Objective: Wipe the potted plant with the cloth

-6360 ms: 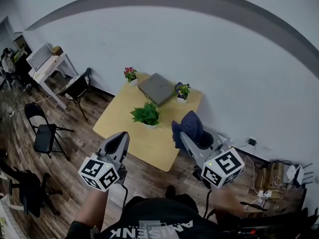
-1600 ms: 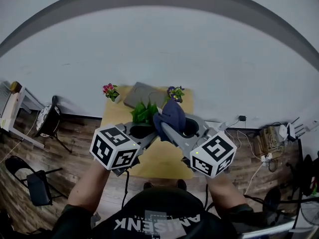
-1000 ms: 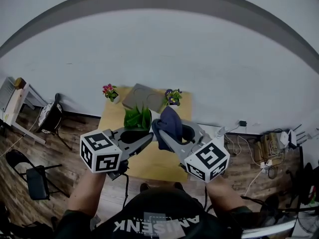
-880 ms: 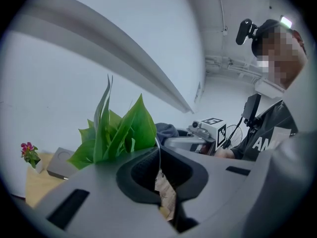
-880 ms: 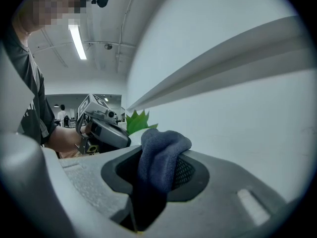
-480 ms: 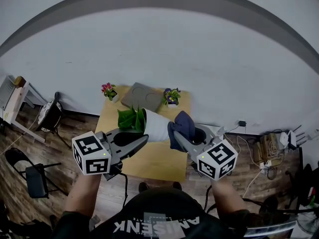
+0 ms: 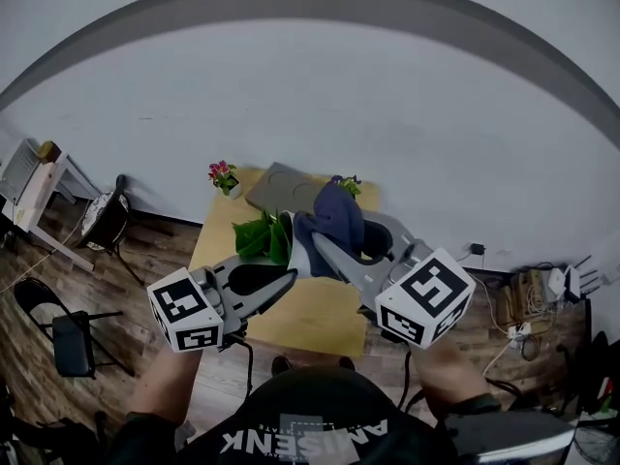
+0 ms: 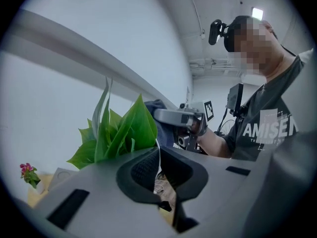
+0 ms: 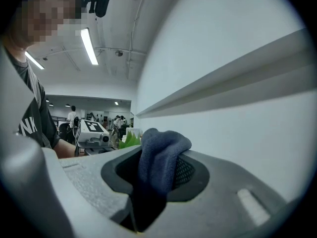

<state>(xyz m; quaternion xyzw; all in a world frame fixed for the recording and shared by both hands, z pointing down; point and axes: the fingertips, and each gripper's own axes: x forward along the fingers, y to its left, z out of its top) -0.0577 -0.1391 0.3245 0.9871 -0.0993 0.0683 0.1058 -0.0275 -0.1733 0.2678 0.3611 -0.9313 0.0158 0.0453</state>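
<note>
The potted plant hangs in the air over the table, tipped on its side, green leaves [image 7: 260, 237] pointing left and white pot [image 7: 301, 257] to the right. My left gripper [image 7: 289, 277] is shut on the pot's thin white rim [image 8: 158, 155], with the leaves [image 8: 119, 133] just above its jaws. My right gripper [image 7: 316, 246] is shut on a dark blue cloth [image 7: 335, 217], which lies against the top of the pot. That cloth [image 9: 158, 157] bulges out between the right gripper's [image 9: 148, 185] jaws. Most of the pot is hidden by cloth and grippers.
The wooden table [image 7: 320, 313] below carries a pink-flowered pot [image 7: 224, 175], a small plant [image 7: 348, 181] half hidden behind the cloth, and a flat grey board [image 7: 279, 188]. Chairs [image 7: 68, 337] stand on the floor at the left. Cables [image 7: 523, 289] lie at the right by the wall.
The right gripper has risen, carrying the cloth from the pot's right end up onto its top. The left gripper and plant have shifted slightly, still tipped over.
</note>
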